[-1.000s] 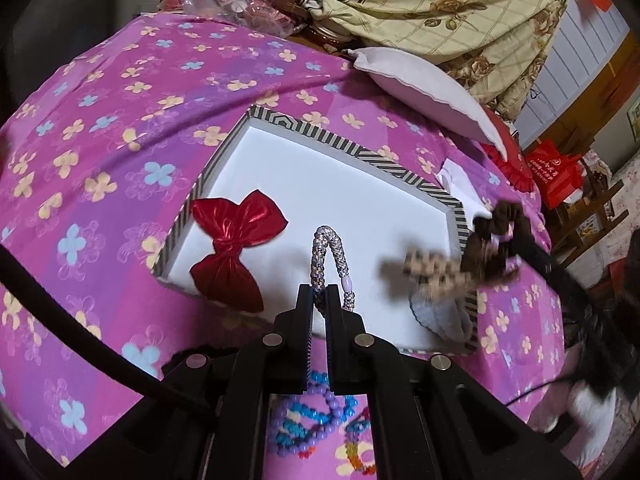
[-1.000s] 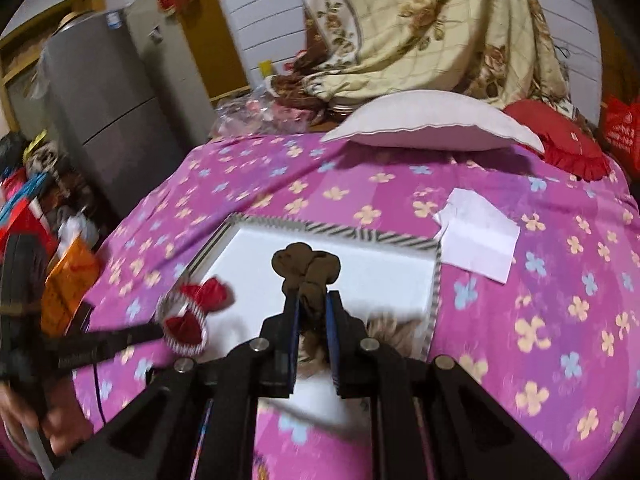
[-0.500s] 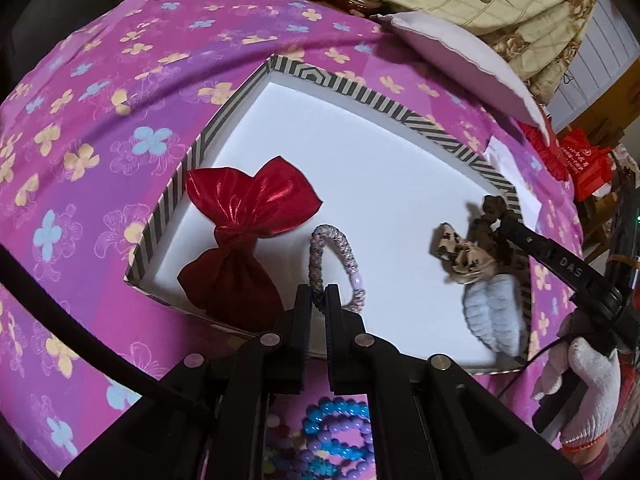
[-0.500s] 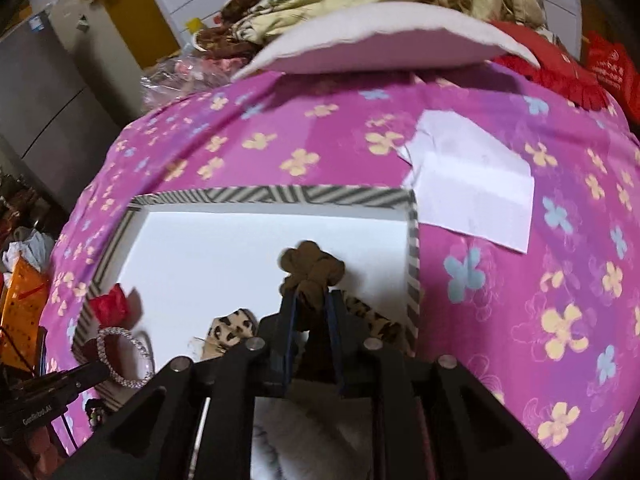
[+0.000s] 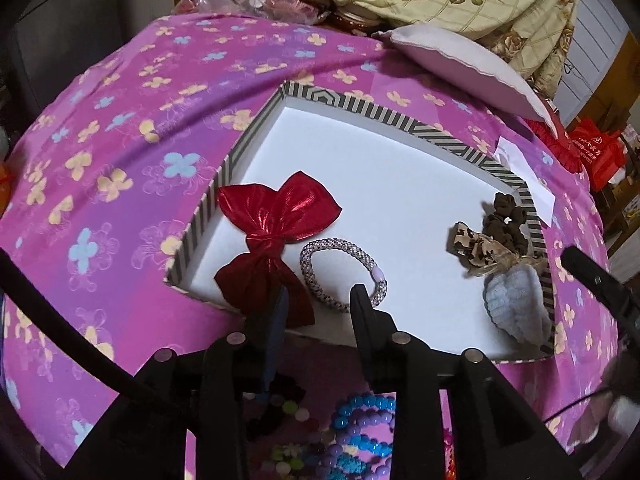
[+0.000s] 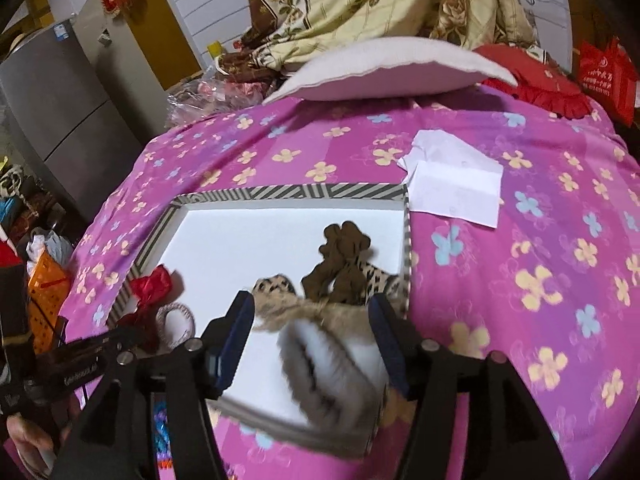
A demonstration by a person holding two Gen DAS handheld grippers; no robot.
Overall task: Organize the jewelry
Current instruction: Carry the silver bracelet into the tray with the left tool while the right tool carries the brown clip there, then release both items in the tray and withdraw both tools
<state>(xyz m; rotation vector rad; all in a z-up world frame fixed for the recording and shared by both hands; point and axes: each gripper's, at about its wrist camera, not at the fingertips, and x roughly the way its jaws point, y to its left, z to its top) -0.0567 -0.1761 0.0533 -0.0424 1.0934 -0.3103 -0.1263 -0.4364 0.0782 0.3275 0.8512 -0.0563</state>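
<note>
Left claw: the left gripper (image 5: 318, 300) has just been opening; its jaws stand partly apart, with the near arc of the silver braided rope bracelet (image 5: 343, 269) in the gap, and no pad presses on it.
Right claw: the right gripper (image 6: 310, 322) has just been opening too; its jaws stand wide and hold nothing, though the furry accessories lie between and below them.
Landmark: the shallow white box tray with a black-and-white striped rim (image 5: 362, 110), lying on the pink flowered bedsheet (image 5: 120, 152).
Bracelet place: on the tray floor near its front wall, just beside the shiny red fabric bow (image 5: 276, 240).
Hair pieces place: the dark brown flower-shaped hair tie (image 6: 340, 260), the leopard-print bow (image 5: 472, 248) and the pale blue fluffy clip (image 5: 516, 304) lie crowded in the tray's right corner.
Handling, as I judge: the bracelet seems light, flexible and a little slippery; best taken across the rope, away from the pale bead.
Handling of soft pieces: they should compress easily; take each at its knotted middle.
Still outside: blue and purple bead bracelets (image 5: 360, 432) lie on the sheet before the tray.
</note>
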